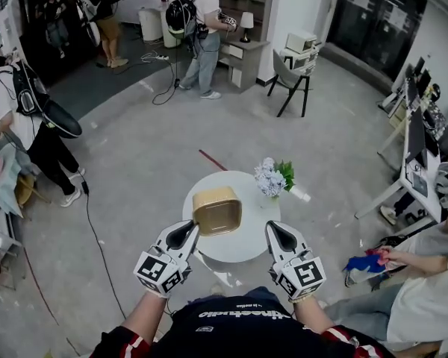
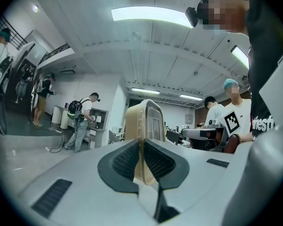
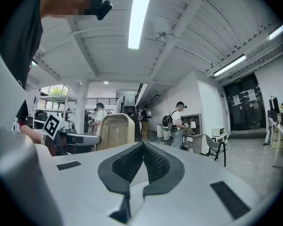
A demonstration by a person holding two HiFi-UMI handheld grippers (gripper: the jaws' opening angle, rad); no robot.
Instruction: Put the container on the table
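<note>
A tan, square plastic container [image 1: 216, 209] hangs over the small round white table [image 1: 243, 252] in the head view. My left gripper [image 1: 190, 231] is shut on the container's left rim. In the left gripper view the thin rim is pinched between the dark pads, and the container [image 2: 148, 121] stands edge-on just past my left gripper [image 2: 142, 147]. My right gripper [image 1: 275, 231] is shut with nothing in it, a little to the right of the container and apart from it. Seen from my right gripper [image 3: 143, 150], the container [image 3: 115, 131] stands off to the left.
A bunch of pale flowers with green leaves [image 1: 272, 176] lies at the table's far right edge. A black chair [image 1: 291, 80] and desks stand beyond. Several people stand at the back and left. A seated person's hand holds a blue cloth [image 1: 366, 263] at the right. A black cable [image 1: 97, 245] runs over the floor.
</note>
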